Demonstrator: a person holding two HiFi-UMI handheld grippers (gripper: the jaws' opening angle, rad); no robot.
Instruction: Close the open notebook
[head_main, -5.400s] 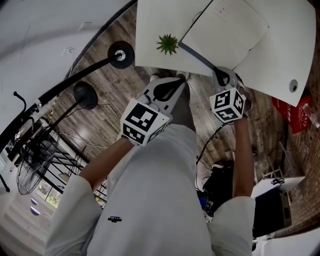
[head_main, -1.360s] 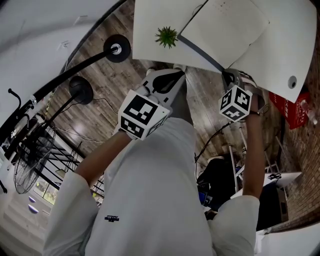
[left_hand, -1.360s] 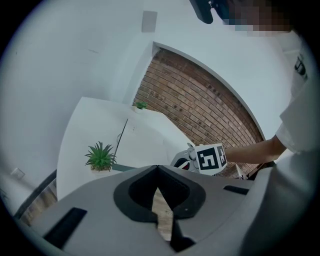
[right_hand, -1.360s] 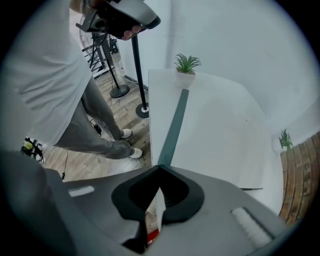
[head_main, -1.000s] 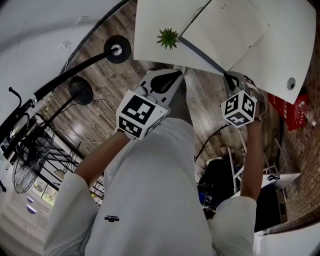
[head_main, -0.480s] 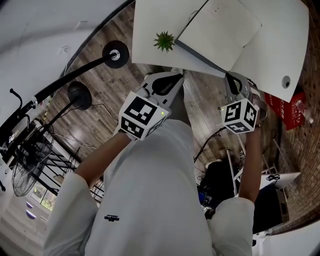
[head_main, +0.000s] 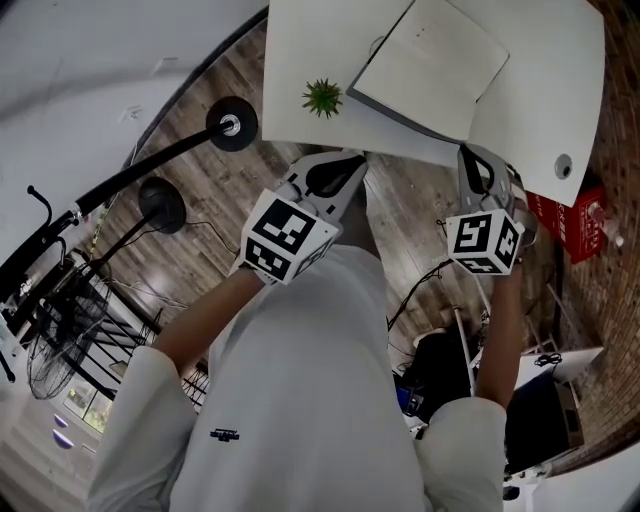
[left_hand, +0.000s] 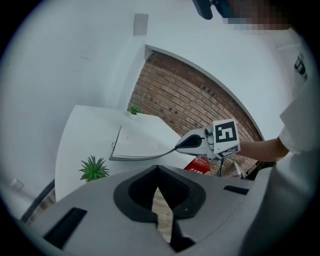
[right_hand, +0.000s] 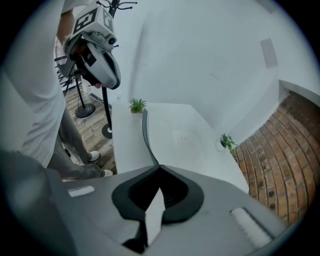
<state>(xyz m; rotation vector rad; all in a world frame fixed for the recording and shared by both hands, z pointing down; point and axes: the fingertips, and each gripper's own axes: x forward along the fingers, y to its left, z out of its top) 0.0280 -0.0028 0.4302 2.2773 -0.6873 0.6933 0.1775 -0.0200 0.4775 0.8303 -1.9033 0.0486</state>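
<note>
On the white table (head_main: 300, 60) ahead of you, the notebook (head_main: 430, 65) is lying open, just beside a small green plant (head_main: 322, 97) that is standing near the table's front edge. Your right gripper (head_main: 468, 152) is pinching the notebook at its near right-hand corner. Its jaws are pressing together on the white leaf, and in the right gripper view that sheet is showing between them. You are holding the gripped leaf raised off the table, and its dark near edge is curving up from the tabletop to the jaws. The rest of the notebook is resting on the table.

Your left gripper (head_main: 357, 162) is hovering off the table's near edge, over the wood floor (head_main: 210, 200). It is staying apart from the notebook and touching nothing. Its jaws are meeting at the tips with nothing between them, and only floor is showing behind them in the left gripper view.

Beyond the table, a brick wall (left_hand: 190, 100) is showing. A second small plant (right_hand: 226, 142) is standing near the table's far side. A red box (head_main: 572, 215) is sitting on the floor to your right, and a black round stand base (head_main: 232, 124) is sitting on the floor to your left.
</note>
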